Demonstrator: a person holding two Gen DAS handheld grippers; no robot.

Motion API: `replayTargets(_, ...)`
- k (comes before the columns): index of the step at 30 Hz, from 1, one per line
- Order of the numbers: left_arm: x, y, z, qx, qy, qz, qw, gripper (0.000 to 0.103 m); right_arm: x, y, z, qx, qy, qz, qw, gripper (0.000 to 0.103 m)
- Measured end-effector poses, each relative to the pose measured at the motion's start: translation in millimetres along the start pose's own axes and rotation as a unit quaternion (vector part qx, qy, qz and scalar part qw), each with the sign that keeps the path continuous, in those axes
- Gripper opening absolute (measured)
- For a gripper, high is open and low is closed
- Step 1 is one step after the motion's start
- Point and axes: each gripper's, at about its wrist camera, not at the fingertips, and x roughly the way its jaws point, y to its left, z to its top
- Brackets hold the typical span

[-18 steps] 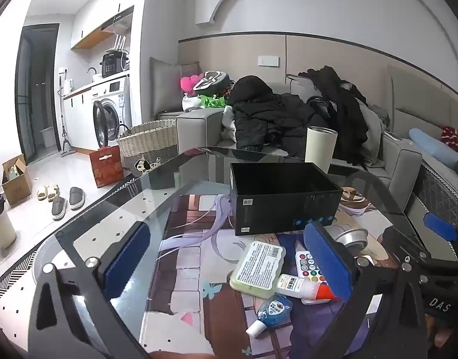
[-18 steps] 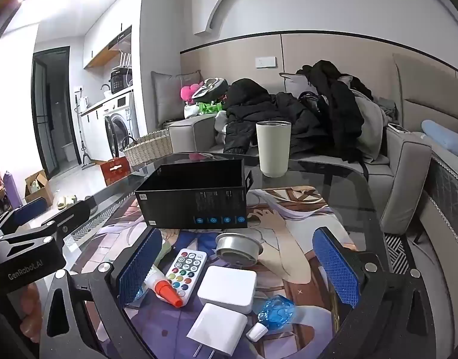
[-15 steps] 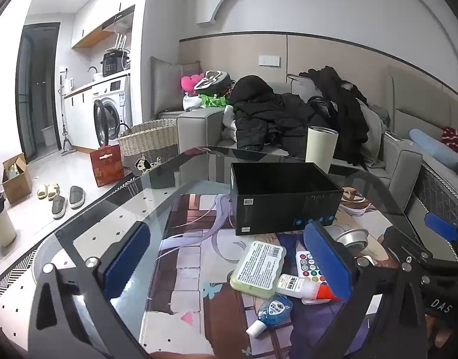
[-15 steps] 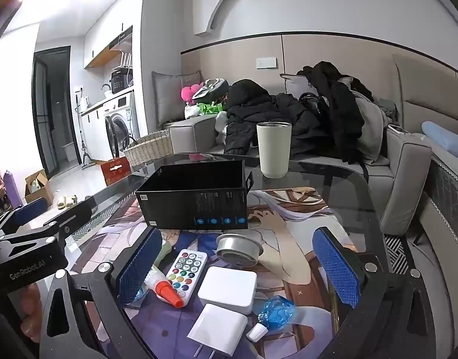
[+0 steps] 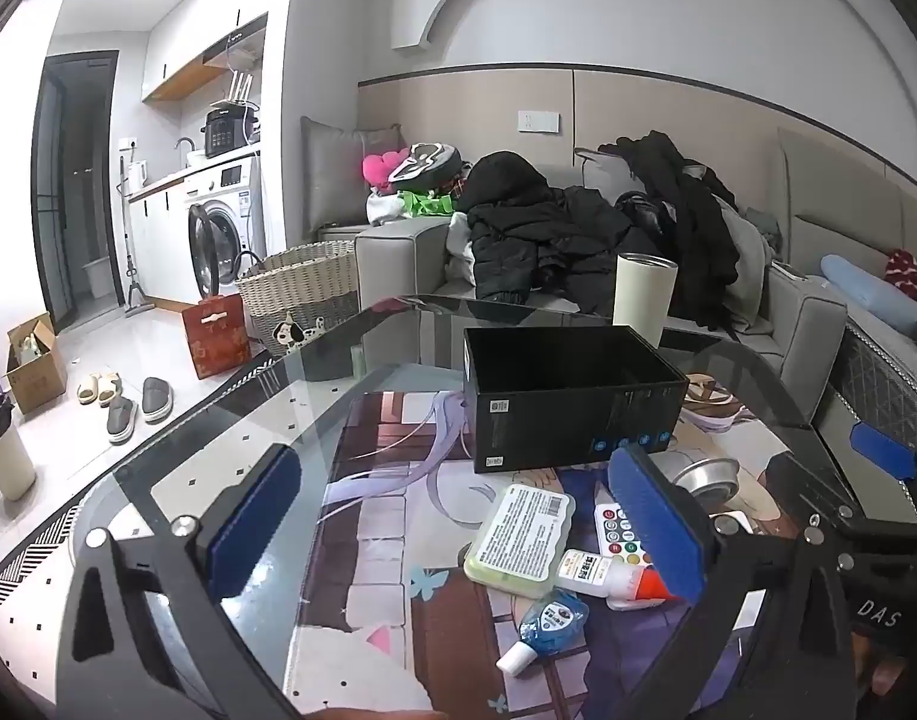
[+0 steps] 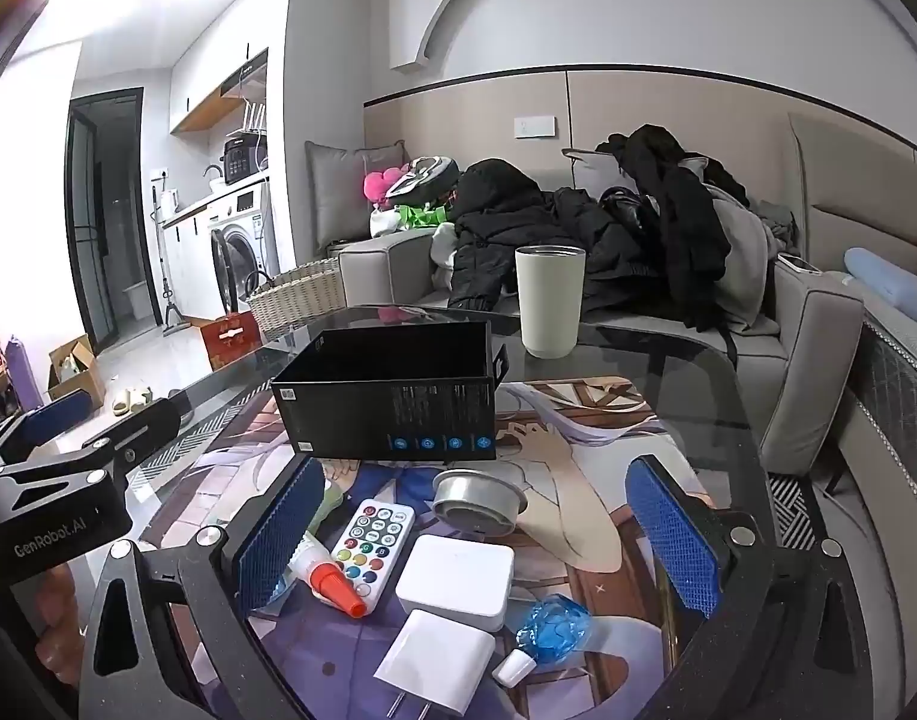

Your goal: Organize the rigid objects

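The open black cardboard box (image 6: 392, 396) stands empty near the middle of the glass-topped bench (image 6: 686, 372), its long side facing both cameras. In front of it lies the clutter to be sorted: a small round metal dish (image 6: 479, 495), a white remote with coloured buttons (image 6: 374, 543), a white glue bottle with an orange cap (image 6: 326, 576), a square white adapter block (image 6: 455, 582), a white wall plug with two prongs (image 6: 437, 663), a small blue correction-tape dispenser (image 6: 545, 630) and a flat pale-green case with a printed label (image 5: 521, 531).

The right tool (image 6: 488, 540) hovers above this pile with its blue pads wide apart and nothing between them; the adapter block and the remote lie straight ahead and below. The remote's long axis runs roughly away from the camera, toward the box. The left tool (image 5: 458, 528), likewise spread and empty, sits further to the left, with the green case and glue bottle toward its right pad. I judge the right hand the nearer to most pieces (the green case excepted).

A tall cream tumbler (image 6: 548, 300) stands behind the box.
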Motion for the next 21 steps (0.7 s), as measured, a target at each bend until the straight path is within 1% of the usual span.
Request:
replayTargets(13, 7.4, 0.0, -2.3, 0.001, 0.006, 0.0, 1.0, 0.103, 2.3, 0.3, 1.6, -0.002, 0.004, -0.001, 1.0, 0.102)
replayTargets(21, 5.7, -0.5, -4.6, 0.006, 0.003, 0.003, 1.0, 0.103, 8.6, -0.5, -0.2, -0.003, 0.019, 0.001, 1.0, 0.102)
